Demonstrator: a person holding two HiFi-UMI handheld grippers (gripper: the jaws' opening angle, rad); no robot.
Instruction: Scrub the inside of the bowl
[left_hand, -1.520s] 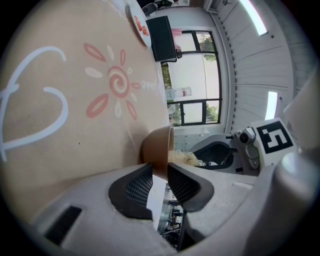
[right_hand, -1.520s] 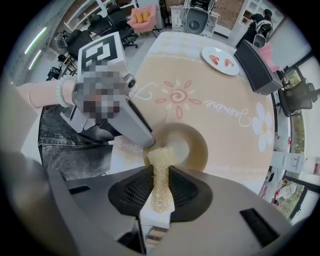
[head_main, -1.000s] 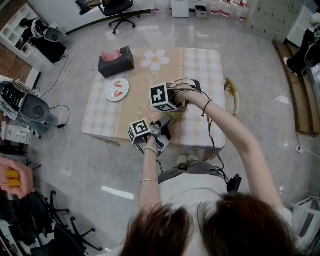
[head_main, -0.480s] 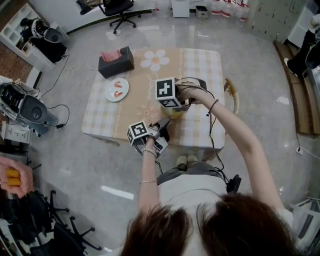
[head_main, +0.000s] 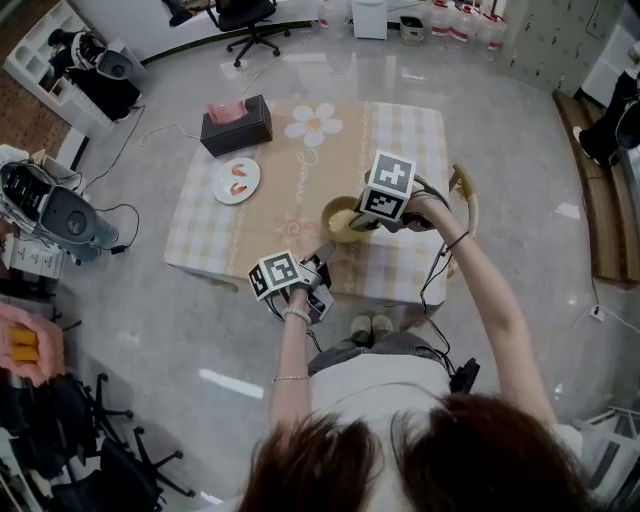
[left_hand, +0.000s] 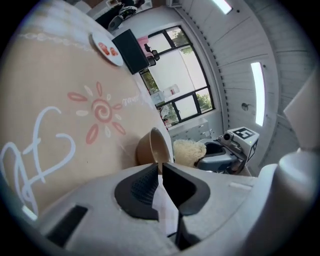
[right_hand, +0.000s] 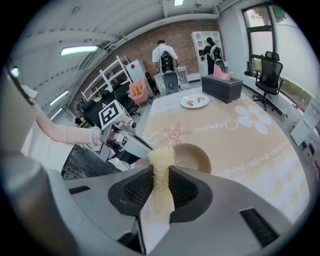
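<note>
The bowl (right_hand: 195, 159) stands on the table (head_main: 400, 130), close to the edge nearest the person and a little right of that edge's middle. Its inside shows bare and tan in the right gripper view.

The left gripper (left_hand: 160, 167) reaches in from the near edge. Its jaws are closed to a narrow slit, and the near rim of the bowl runs into that slit, so it appears to pinch the rim and steady the bowl.

The right gripper (right_hand: 161, 172) comes in from the table's right side. Its jaws are clamped on a pale, fibrous scrubber (right_hand: 161, 161), which sticks out past the jaw tips. The free end of the scrubber sits at the mouth of the bowl, by the rim that the left gripper holds. Whether it touches the inner wall cannot be told.

Step in hand, as judged: scrubbing the inside, with the scrubber at the mouth. The next move calls for pressing the scrubber down onto the inner wall and sweeping it around, while the left gripper keeps the rim fixed against the push.

Well apart, towards the far left corner, lie a plate (head_main: 236, 180) and a tissue box (head_main: 236, 125).
</note>
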